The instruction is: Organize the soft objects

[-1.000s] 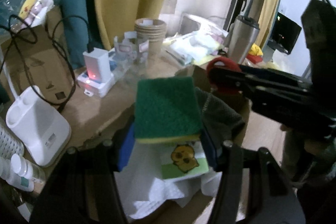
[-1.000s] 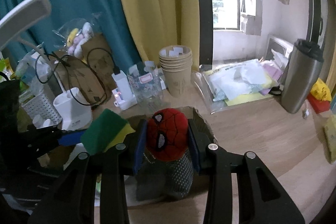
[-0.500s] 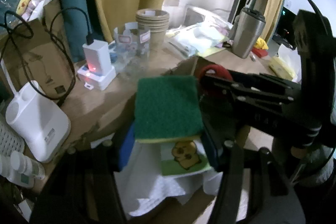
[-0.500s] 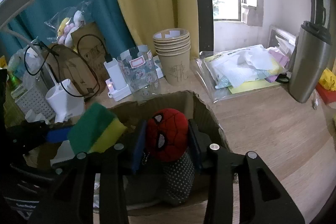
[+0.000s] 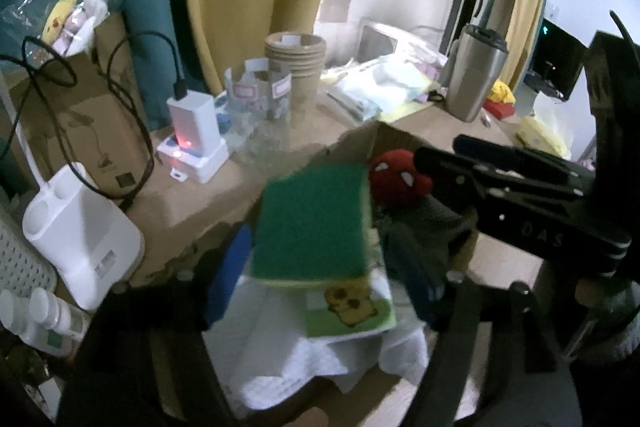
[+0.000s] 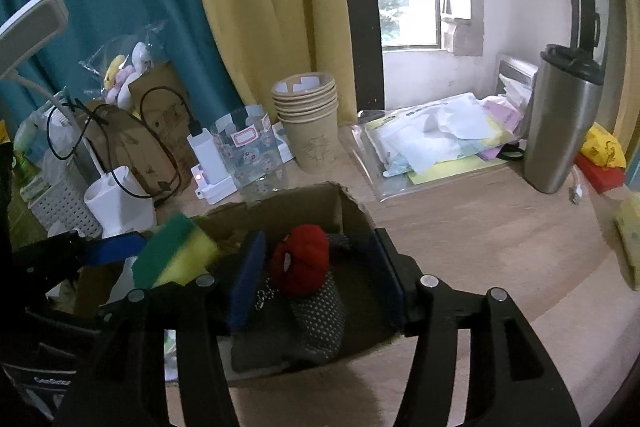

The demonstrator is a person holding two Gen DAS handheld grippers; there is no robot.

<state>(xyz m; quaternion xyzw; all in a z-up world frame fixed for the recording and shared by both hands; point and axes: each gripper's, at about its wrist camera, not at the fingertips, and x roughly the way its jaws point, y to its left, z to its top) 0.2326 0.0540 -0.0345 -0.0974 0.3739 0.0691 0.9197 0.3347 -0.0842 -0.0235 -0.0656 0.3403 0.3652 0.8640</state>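
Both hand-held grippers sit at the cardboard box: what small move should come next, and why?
Probably open the left hand-held gripper: its green-and-yellow sponge hangs over the brown cardboard box, where the red Spider-Man plush lies between the right hand-held gripper's spread fingers.

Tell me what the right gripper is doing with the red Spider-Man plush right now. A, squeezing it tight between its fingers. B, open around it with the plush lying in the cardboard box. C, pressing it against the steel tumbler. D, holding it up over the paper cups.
B: the right gripper stands open, a gap on each side of the plush, which lies inside the cardboard box.
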